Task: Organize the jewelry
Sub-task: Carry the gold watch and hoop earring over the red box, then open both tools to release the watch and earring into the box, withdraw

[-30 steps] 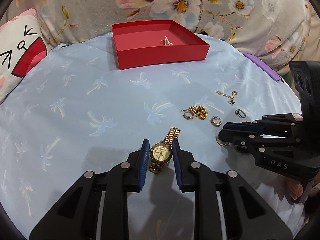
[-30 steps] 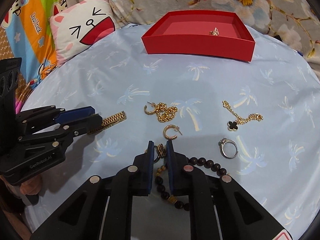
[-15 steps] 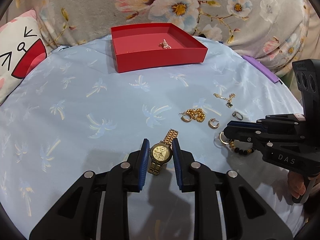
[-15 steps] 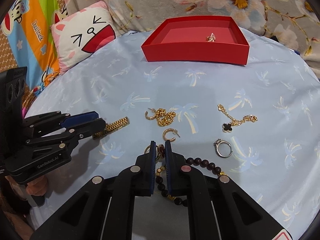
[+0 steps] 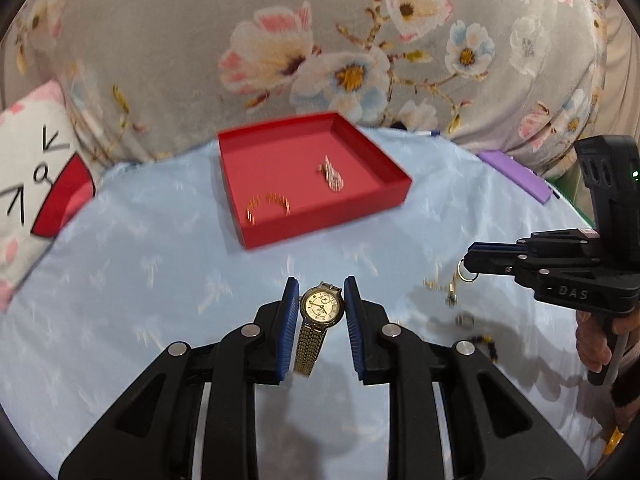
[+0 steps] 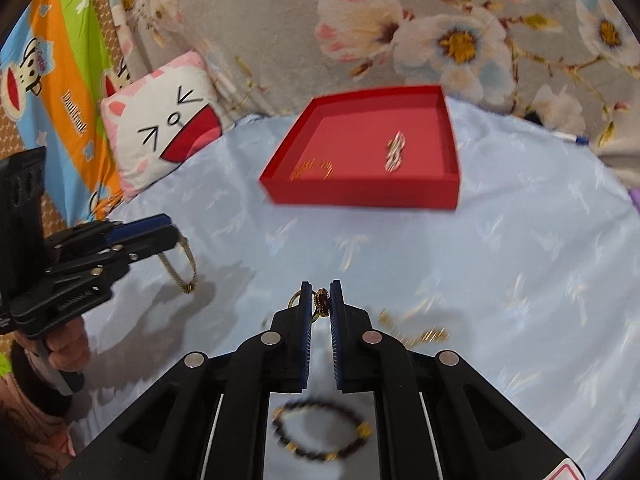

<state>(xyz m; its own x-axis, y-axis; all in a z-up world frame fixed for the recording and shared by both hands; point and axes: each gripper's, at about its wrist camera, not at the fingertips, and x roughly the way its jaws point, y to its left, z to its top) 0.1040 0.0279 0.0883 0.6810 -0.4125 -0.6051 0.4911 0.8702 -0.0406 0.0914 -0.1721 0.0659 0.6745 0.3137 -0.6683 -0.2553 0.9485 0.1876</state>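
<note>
Clearly, the gold watch is the heavier, stiffer piece here: its round case is rigid, while the link bracelet hangs limp below it and swings freely. The left claw pinches the case by its edges, held above the blue palm-print cloth, which judging by the cushions around it covers a bed or sofa rather than a table. Metal against rubber pads should hold well, though polished sides could slip if the grip eases; the case is the right place to hold, since the bracelet would fold away.

Beyond it sits the red tray, with a small gold bangle and a blurred gold piece already inside.

To the right, the right claw is pressed nearly together on a small gold-and-dark-red item, likely a ring or earring, with a thin gold hoop showing at its left pad. That piece is light, tiny and easily dropped, so a firm pinch matters.

A dark bead bracelet, a gold chain and other small pieces remain on the cloth; these are soft, floppy strands, best taken at a bunched spot.
</note>
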